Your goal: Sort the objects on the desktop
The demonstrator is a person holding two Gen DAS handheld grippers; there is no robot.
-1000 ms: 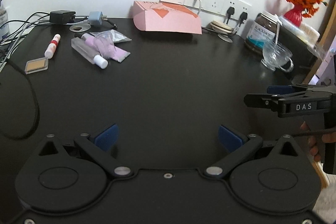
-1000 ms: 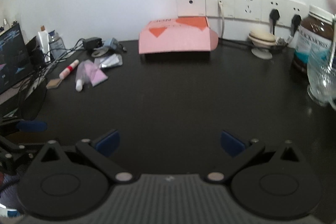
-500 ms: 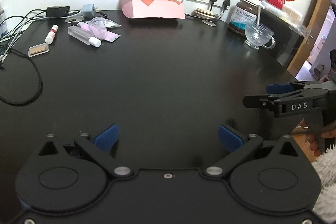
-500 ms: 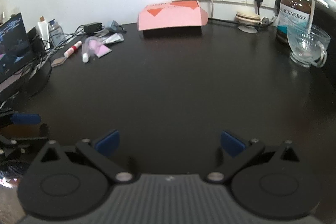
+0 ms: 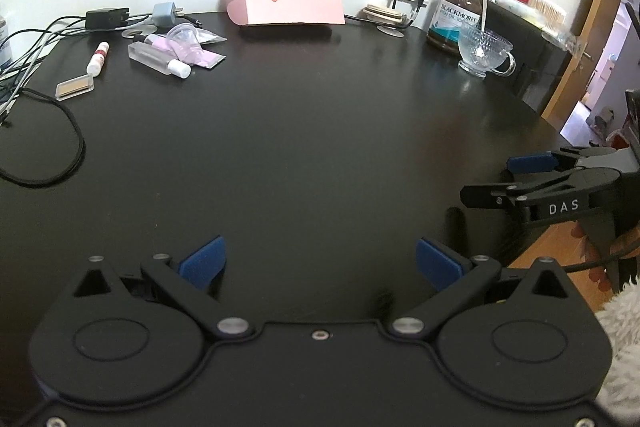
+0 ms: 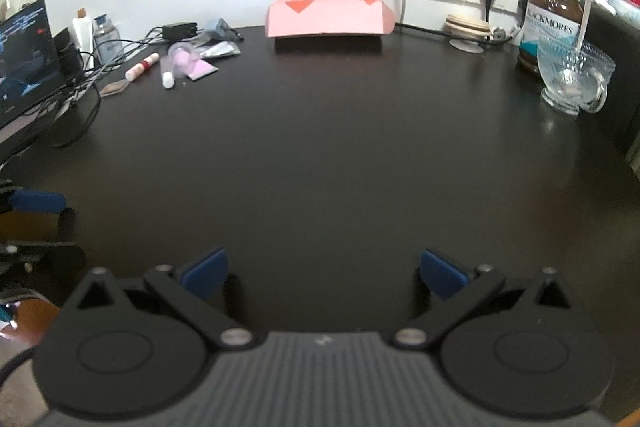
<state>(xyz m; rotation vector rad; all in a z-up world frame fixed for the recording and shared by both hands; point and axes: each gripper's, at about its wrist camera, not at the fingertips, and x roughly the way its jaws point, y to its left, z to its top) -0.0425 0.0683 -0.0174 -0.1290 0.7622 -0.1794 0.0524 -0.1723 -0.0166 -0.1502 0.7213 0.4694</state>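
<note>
**Both hand-held grippers wait open at the near edge, small items grouped at the far left**

The left hand-held gripper (image 5: 318, 261) and the right hand-held gripper (image 6: 324, 273) hang over the near edge of the dark round surface (image 5: 320, 147), each with its blue pads spread wide and nothing between them.

The loose things lie at about ten o'clock from the left gripper: a clear rectangular bottle with a white cap (image 5: 158, 59), a red-and-white lip-balm tube (image 5: 98, 58), a small flat beige compact (image 5: 75, 89), a clear plastic cup (image 5: 183, 37) on pink and silvery sachets (image 5: 202, 57). A pink cardboard box (image 5: 286, 3) sits at twelve o'clock by the wall.

This layout fits either a cluster awaiting sorting or one already gathered; the views do not settle which.

The bottle's long axis runs from ten to four o'clock, cap towards four. The tube runs nearly twelve to six, leaning slightly towards one o'clock.

Any grasp there goes best across a short width, the pads square to the long axis, approaching low and clear of the black cables (image 5: 44, 39).
</note>
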